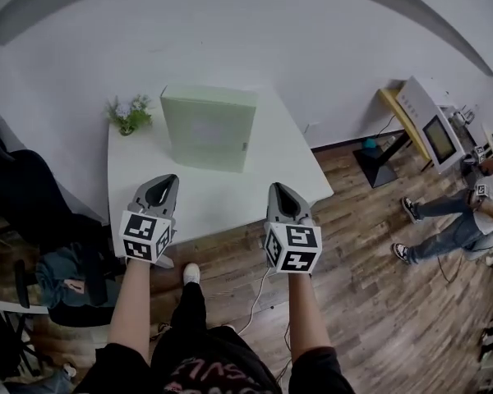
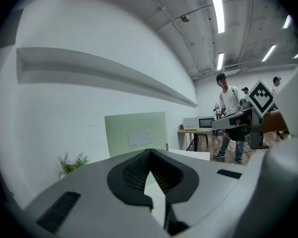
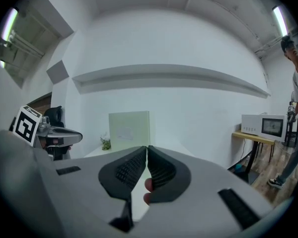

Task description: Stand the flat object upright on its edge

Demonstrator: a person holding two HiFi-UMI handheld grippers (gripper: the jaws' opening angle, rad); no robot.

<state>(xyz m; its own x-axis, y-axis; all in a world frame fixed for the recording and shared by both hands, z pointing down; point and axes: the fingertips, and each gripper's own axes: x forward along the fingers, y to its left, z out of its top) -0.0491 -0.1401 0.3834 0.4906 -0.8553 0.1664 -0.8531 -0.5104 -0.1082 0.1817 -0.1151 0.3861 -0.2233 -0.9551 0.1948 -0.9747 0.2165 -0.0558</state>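
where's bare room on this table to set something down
Bare: front strip of the white table, from the green box to the near edge, and the right side beside the box. Crowded: back left corner, plant close by the box.

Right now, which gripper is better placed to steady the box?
Left, by a little. The left gripper lines up with the left edge of the box; the right gripper sits just outside its right edge. Both are shut, empty and short of the box, which already stands upright.
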